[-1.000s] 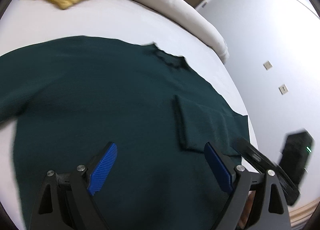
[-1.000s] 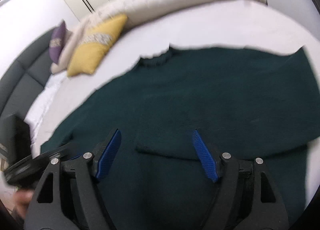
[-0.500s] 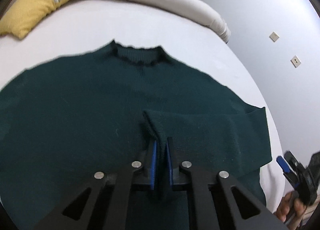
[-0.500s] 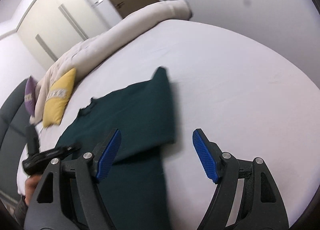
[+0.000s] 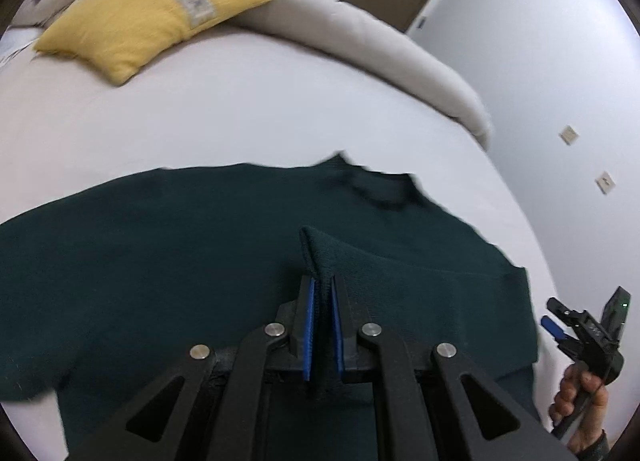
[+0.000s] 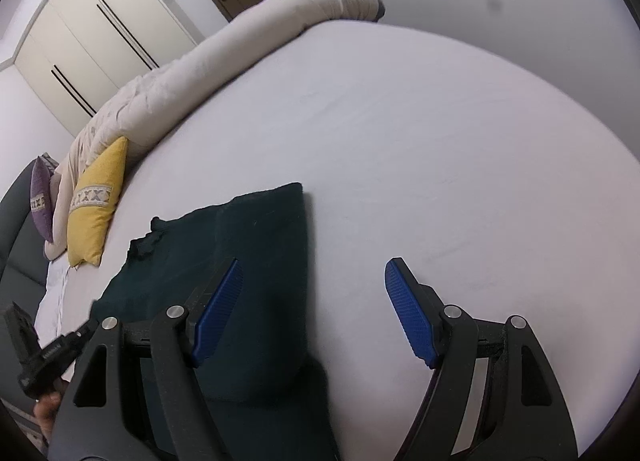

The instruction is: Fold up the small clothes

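Dark green sweater [image 5: 168, 261] lies flat on the white bed [image 5: 248, 121], its sleeve cuff [image 5: 320, 261] clamped in the left gripper [image 5: 321, 321]; carry it across smoothly while the right gripper [image 6: 314, 309], jaws apart, holds nothing.

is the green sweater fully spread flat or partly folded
Partly folded: the dark green sweater has one sleeve doubled over its body, its cuff pinched in the left gripper.

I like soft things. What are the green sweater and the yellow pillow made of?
The green sweater looks like knitted yarn, maybe wool: matte, with fine ribbing on the sleeve end pinched in the left gripper. The yellow pillow looks like woven fabric, matte, with a patterned pale band.
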{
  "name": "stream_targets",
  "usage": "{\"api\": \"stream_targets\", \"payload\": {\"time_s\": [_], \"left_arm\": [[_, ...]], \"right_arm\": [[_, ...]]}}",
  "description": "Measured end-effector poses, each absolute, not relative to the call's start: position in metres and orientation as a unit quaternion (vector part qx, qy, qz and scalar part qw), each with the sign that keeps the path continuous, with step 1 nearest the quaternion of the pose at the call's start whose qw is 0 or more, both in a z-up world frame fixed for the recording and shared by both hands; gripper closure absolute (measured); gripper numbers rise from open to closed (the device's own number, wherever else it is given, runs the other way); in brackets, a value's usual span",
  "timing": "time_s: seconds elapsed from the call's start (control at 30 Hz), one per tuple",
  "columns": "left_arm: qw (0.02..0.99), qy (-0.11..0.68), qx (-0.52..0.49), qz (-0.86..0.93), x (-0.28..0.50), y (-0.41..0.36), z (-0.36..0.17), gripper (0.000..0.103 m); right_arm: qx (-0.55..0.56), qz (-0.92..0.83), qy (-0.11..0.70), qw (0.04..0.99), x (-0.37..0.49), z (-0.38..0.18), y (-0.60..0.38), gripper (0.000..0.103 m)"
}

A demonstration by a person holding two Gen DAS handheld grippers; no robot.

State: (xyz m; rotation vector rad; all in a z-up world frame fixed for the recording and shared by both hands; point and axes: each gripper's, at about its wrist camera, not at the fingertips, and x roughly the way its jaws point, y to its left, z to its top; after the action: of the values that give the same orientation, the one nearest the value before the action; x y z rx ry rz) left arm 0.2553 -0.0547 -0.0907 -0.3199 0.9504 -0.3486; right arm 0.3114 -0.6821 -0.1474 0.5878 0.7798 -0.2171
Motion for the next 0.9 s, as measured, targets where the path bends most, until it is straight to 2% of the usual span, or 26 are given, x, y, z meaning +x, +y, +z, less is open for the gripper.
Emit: {"api": "stream_targets", "payload": {"time_s": [0.27,0.3,0.33,0.4,0.43,0.6,0.77,0.9], "left_arm": [[0.854,0.467,-0.16,-0.163,0.257,-0.049,-0.114,0.094],[0.854,0.467,-0.158,-0.164,0.256,-0.049,-0.115,0.094],[0.855,0.466,-0.156,-0.165,0.255,-0.05,-0.115,0.094],[0.859,0.462,-0.147,-0.167,0.252,-0.052,-0.115,0.094],[0.86,0.461,-0.143,-0.167,0.251,-0.053,-0.115,0.095],[0.862,0.456,-0.146,-0.165,0.246,-0.055,-0.115,0.095],[0.861,0.46,-0.141,-0.164,0.249,-0.057,-0.126,0.095],[0.862,0.459,-0.135,-0.168,0.251,-0.056,-0.12,0.095]], "right_arm": [[0.251,-0.1,0.412,0.87,0.356,-0.172,-0.666,0.046],[0.246,-0.099,0.415,0.87,0.359,-0.173,-0.664,0.054],[0.24,-0.099,0.42,0.87,0.358,-0.173,-0.661,0.071],[0.221,-0.1,0.438,0.866,0.368,-0.175,-0.656,0.092],[0.211,-0.103,0.44,0.867,0.371,-0.174,-0.654,0.096],[0.206,-0.105,0.426,0.875,0.373,-0.159,-0.66,0.098],[0.191,-0.109,0.445,0.868,0.385,-0.18,-0.659,0.098],[0.217,-0.107,0.436,0.867,0.367,-0.168,-0.66,0.092]]}}
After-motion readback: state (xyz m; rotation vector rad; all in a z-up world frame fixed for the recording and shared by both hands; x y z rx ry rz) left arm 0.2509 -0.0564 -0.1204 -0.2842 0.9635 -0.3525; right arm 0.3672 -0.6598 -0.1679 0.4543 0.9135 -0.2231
